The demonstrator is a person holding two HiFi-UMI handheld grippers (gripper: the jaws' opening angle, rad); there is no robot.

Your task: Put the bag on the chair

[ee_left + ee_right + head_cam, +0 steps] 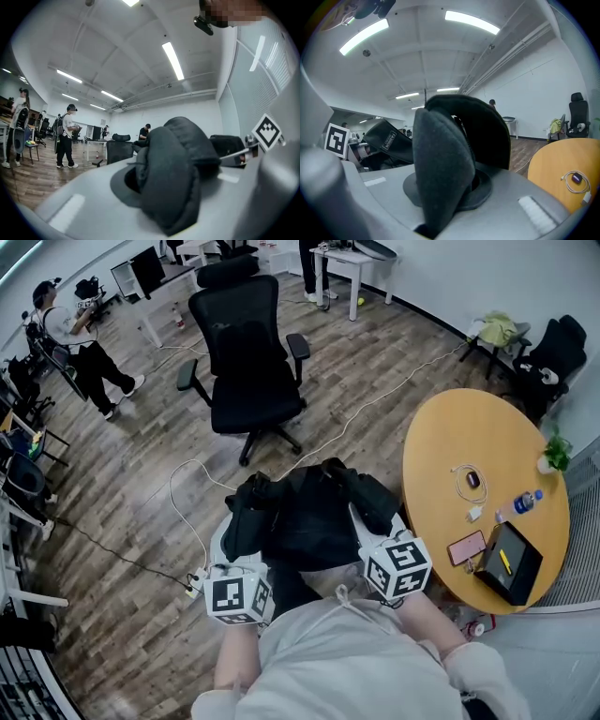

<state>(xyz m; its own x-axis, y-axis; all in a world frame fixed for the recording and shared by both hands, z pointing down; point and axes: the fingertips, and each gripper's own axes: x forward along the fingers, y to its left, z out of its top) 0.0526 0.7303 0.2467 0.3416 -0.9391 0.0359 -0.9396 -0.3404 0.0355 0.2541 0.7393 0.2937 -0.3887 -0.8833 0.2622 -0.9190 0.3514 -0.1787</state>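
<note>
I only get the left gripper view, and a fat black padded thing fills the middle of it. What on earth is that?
Observer: It is a padded strap, clamped in the left gripper. The head view shows that it belongs to a black bag held in front of the person.
Operator: Is that the only gripper holding it?
Observer: No. The right gripper is shut on a padded strap too, as its own view shows.
Operator: And the chair?
Observer: In the head view a black office chair stands beyond the bag, apart from it, with its seat bare.
</note>
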